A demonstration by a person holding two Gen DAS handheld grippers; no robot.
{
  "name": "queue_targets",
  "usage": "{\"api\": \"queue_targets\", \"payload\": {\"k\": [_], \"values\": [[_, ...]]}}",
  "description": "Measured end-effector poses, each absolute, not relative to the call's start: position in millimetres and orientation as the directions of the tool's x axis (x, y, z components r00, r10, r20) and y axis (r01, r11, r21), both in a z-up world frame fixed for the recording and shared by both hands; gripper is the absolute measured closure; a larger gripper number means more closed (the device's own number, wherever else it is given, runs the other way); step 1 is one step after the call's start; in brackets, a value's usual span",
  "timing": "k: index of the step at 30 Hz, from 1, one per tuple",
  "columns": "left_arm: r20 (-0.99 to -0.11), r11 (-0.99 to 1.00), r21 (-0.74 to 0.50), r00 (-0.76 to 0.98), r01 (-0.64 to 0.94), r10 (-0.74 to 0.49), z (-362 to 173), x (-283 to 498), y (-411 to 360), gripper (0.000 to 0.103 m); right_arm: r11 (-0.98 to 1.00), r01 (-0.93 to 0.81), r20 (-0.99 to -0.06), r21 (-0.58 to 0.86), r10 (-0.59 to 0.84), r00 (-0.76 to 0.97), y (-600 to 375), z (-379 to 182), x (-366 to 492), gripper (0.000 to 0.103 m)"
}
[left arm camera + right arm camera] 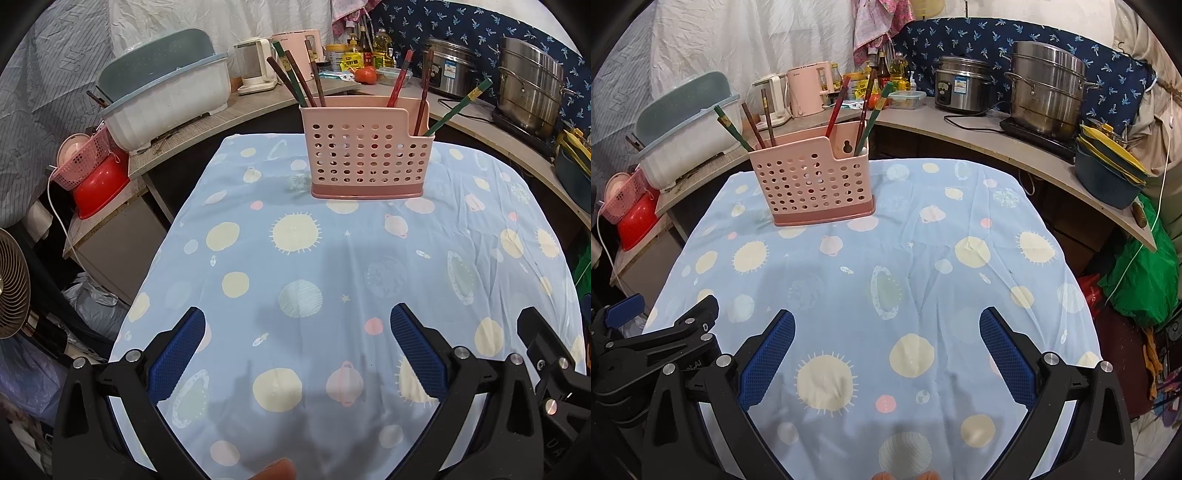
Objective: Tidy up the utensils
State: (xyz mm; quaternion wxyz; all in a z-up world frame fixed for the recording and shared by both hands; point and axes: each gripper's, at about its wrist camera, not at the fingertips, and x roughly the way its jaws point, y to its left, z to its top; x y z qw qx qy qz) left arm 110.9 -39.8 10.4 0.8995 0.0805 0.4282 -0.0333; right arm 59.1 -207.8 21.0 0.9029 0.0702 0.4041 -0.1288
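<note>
A pink perforated utensil holder [369, 155] [816, 184] stands upright at the far end of the table. Several chopsticks [301, 83] [753, 127], brown, green and red, lean out of its compartments. My left gripper [297, 328] hovers over the near part of the blue cloth, open, with nothing between its blue pads [417, 350]. My right gripper [886, 328] is likewise open and empty, well short of the holder. In the left wrist view the right gripper's black frame shows at the lower right; in the right wrist view the left gripper's frame shows at the lower left.
The table wears a light blue planet-print cloth [332, 266] [960, 229]. Behind it runs a curved counter with a dish tub [162, 96], kettles [255, 66], bottles, a rice cooker [962, 85] and a steel steamer pot [1047, 88]. A fan [13, 284] stands at the left.
</note>
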Motion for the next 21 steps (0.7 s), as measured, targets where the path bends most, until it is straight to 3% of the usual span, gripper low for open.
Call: {"api": "queue_targets", "payload": {"k": [21], "values": [[-0.773, 0.984, 0.118, 0.635, 0.133, 0.007, 10.0, 111.5, -38.2, 0.007, 0.957, 0.291, -0.75, 0.009, -0.186, 0.635, -208.1, 20.5, 59.7, 0.006]]}}
